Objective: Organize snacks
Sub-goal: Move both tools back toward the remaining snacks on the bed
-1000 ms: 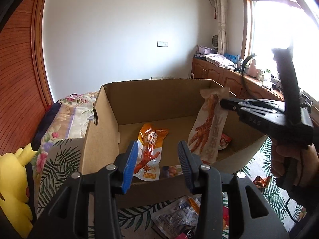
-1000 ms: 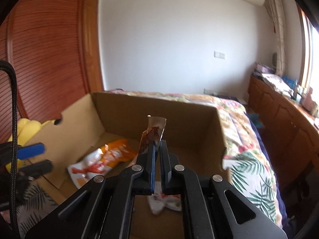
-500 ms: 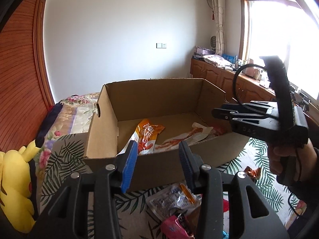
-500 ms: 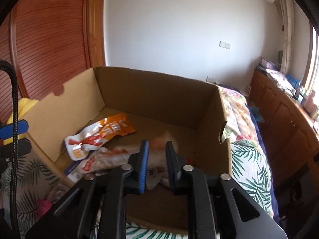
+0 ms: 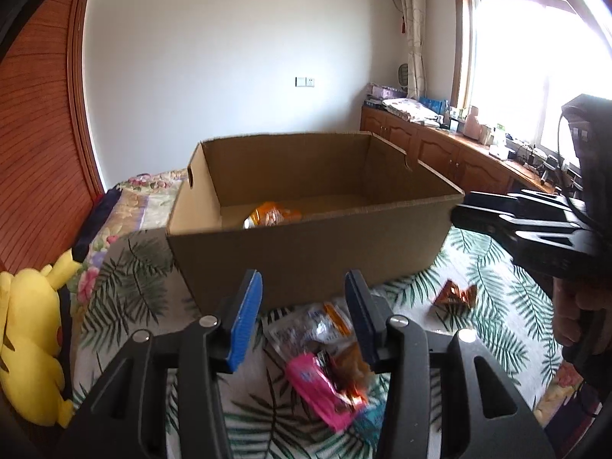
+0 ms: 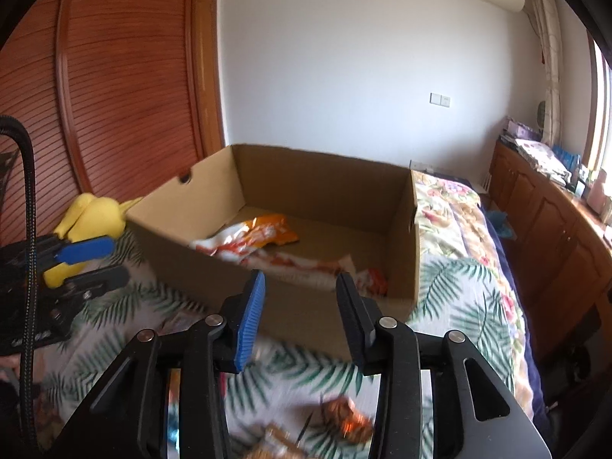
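An open cardboard box (image 5: 306, 244) (image 6: 199, 248) stands on the bed. Inside lie an orange-and-white snack packet (image 6: 252, 235) (image 5: 271, 216) and a long white-and-red packet (image 6: 306, 264). My left gripper (image 5: 302, 317) is open and empty, above loose snacks in front of the box: a clear packet (image 5: 313, 325) and a pink packet (image 5: 317, 390). My right gripper (image 6: 300, 313) is open and empty, in front of the box's near wall; it also shows in the left wrist view (image 5: 470, 210). A small orange snack (image 5: 455, 294) (image 6: 348, 419) lies on the bedspread.
A leaf-print bedspread (image 5: 126, 279) covers the bed. A yellow plush toy (image 5: 30, 344) (image 6: 91, 218) lies at the left. A wooden sliding door (image 6: 114, 76) stands behind it. Wooden cabinets (image 5: 440, 153) run under the window at the right.
My right gripper opened and let the long white-and-red packet fall into the box, then drew back out of the box. Both grippers have pulled back and lower, toward the loose snacks.
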Demonstrator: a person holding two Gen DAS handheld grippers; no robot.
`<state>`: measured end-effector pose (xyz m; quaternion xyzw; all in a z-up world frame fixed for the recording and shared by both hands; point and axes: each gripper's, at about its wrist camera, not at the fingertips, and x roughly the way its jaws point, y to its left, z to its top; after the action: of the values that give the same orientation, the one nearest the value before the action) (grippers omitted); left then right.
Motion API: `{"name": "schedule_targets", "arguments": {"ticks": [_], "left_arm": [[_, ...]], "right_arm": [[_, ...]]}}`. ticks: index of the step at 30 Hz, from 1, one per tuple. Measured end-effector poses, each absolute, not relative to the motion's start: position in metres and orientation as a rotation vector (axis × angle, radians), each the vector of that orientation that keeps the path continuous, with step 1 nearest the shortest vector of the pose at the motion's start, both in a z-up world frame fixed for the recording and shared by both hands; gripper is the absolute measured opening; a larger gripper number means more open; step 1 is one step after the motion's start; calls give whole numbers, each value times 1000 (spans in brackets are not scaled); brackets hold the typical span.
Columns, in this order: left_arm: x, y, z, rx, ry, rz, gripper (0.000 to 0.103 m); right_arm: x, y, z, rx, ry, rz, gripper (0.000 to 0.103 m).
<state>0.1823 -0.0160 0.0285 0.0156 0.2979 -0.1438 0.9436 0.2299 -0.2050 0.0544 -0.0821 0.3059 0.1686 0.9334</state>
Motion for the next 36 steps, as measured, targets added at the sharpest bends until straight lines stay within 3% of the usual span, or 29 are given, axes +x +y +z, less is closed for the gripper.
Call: {"name": "schedule_targets", "arguments": {"ticks": [7,18,36], "left_arm": [[168,-23,-4,42,677,-298,46],[160,-33,-35,60,755,-312,46],[174,-45,-39,125,774,-350,46]], "right_arm": [[197,-211,22,-163,699,342,54],[176,-222,-40,-128,852,323,65],[172,-212,-66,-119,901,303,81]]}}
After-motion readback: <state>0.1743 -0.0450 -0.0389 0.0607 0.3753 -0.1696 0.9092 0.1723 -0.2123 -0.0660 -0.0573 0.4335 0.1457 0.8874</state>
